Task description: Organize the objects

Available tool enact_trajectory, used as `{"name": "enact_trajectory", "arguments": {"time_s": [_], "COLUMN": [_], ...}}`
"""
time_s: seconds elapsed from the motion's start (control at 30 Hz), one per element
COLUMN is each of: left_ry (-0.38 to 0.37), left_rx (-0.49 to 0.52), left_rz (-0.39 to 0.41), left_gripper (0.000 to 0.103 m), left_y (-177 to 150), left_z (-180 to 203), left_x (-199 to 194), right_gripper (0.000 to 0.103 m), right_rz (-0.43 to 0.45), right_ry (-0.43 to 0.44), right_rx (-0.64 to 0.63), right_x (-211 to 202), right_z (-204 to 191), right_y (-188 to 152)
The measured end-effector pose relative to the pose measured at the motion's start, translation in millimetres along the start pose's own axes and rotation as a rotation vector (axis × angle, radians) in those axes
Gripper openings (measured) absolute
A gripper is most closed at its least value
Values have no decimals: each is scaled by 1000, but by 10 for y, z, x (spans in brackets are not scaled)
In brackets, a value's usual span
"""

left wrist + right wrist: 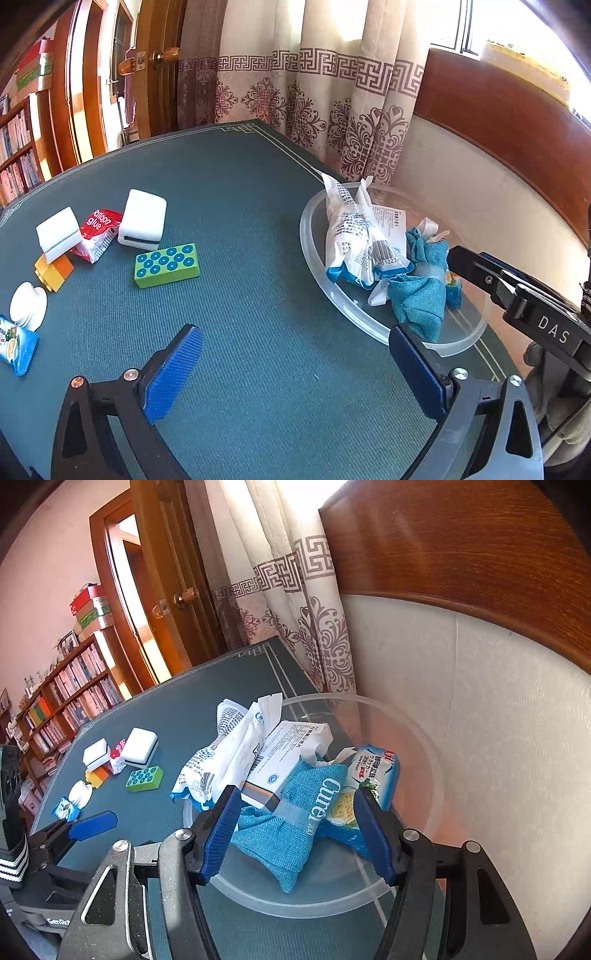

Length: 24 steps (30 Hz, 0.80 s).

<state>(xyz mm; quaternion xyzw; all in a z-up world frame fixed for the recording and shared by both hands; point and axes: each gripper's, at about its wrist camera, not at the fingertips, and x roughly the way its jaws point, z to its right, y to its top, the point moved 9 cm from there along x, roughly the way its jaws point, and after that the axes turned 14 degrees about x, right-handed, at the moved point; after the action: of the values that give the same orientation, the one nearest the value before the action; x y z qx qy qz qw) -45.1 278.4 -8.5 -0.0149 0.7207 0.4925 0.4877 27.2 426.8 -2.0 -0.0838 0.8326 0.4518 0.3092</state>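
A clear plastic bowl (314, 258) (406, 731) stands at the table's right edge. In it lie a teal cloth (417, 299) (295, 819), a white packet (351, 236), a medicine box (284, 760) and a cracker packet (373, 771). My right gripper (295, 792) hovers over the bowl, open, its fingers on either side of the cloth. My left gripper (295, 334) is wide open above bare green mat, left of the bowl, with nothing in it. On the left lie a green brick (166, 265), two white sponges (142, 219), a red glue packet (98, 230) and an orange brick (53, 271).
A white round piece (27, 304) and a blue snack packet (14, 347) lie near the mat's left edge. A curtain (332, 110) and a white wall (480, 738) stand close behind the bowl. A door and a bookshelf (74, 694) are farther back.
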Motion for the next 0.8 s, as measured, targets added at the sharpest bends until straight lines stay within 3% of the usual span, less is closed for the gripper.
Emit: {"name": "enact_trajectory", "arguments": {"time_s": [0.37, 0.8], "left_ry": [93, 247], "left_rx": [-87, -252], "left_rz": [17, 3], "left_gripper": [103, 103], "left_y": [-180, -570], "left_z": [-543, -1453], "left_x": [-176, -423], "right_gripper": [65, 65], "right_rz": [21, -10], "right_ry": [47, 114], "right_rx": [-32, -98], "right_x": [-45, 60], "right_z": [-335, -867], "right_y": [-33, -222]}}
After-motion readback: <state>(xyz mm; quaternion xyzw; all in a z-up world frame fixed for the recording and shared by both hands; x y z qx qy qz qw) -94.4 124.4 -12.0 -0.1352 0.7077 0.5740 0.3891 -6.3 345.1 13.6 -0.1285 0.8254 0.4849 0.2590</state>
